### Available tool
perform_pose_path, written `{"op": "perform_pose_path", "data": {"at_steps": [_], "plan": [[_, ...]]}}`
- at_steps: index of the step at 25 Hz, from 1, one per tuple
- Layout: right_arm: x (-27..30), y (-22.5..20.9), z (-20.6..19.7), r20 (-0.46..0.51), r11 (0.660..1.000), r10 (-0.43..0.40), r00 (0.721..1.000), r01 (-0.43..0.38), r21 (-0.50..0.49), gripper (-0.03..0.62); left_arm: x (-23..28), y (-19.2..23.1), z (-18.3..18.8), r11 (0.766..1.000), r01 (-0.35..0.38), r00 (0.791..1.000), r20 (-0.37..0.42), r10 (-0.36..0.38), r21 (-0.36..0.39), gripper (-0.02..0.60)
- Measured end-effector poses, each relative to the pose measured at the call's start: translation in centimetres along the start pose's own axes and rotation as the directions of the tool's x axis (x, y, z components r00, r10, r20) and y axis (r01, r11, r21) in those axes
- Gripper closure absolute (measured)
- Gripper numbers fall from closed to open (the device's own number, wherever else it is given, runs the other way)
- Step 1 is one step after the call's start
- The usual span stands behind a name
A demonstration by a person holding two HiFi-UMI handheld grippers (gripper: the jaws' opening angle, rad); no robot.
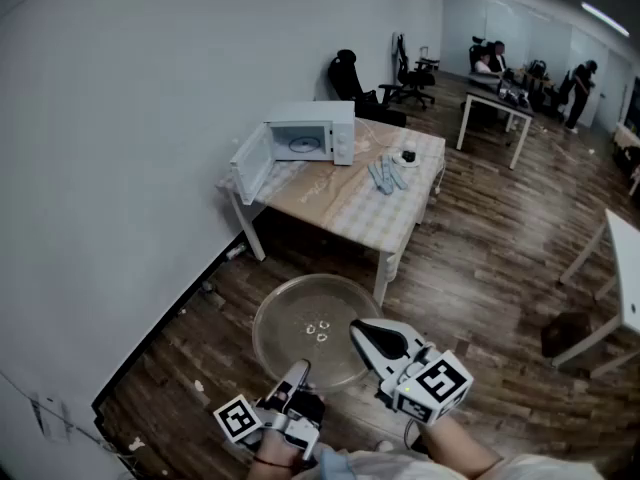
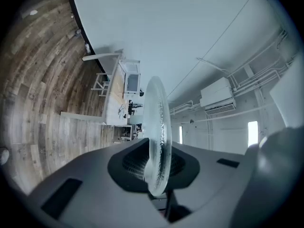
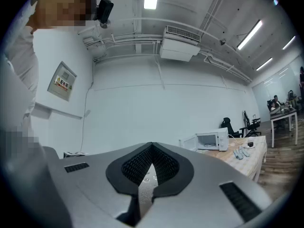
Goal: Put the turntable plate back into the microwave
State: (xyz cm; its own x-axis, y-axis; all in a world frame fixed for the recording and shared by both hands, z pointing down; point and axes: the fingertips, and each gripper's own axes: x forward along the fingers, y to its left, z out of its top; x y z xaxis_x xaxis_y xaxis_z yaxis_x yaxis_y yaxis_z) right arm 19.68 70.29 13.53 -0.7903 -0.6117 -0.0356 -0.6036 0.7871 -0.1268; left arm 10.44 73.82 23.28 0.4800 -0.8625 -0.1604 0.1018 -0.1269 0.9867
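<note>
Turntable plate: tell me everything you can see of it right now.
The turntable plate is a round disc of clear glass with a raised rim and three small nubs near its centre. It is held roughly level above the wooden floor, well short of the open microwave. The left hand-held gripper is shut on its near rim, edge between the pads. The right hand-held gripper, jaws together, lies over its right edge; contact unclear.

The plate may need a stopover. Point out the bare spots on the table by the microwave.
Crowded: the far end, with the microwave, its open door, some pale blue items and a small dark object. Free: the near stretch of the table, from that door across to the front corner.
</note>
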Motion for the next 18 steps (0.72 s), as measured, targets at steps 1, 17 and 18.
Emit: {"op": "perform_pose_path", "data": {"at_steps": [1,17,18], "plan": [[0.2,0.1,-0.1,0.0,1.0,-0.001,1.0,0.001,0.001,0.563,-0.1,0.1,0.2,1.0,-0.002,1.0,-0.003,0.002,-0.001,0.551],[3.6,1.3,-1.3,-0.009,1.0,-0.005,1.0,0.005,0.026,0.563,-0.5,0.1,3.8,1.0,0.015,1.0,-0.016,-0.015,-0.016,0.549],[3.9,1.4,-1.3,-0.002,1.0,-0.005,1.0,0.005,0.024,0.563,-0.5,0.1,4.1,1.0,0.015,1.0,-0.017,-0.015,-0.014,0.549]]}}
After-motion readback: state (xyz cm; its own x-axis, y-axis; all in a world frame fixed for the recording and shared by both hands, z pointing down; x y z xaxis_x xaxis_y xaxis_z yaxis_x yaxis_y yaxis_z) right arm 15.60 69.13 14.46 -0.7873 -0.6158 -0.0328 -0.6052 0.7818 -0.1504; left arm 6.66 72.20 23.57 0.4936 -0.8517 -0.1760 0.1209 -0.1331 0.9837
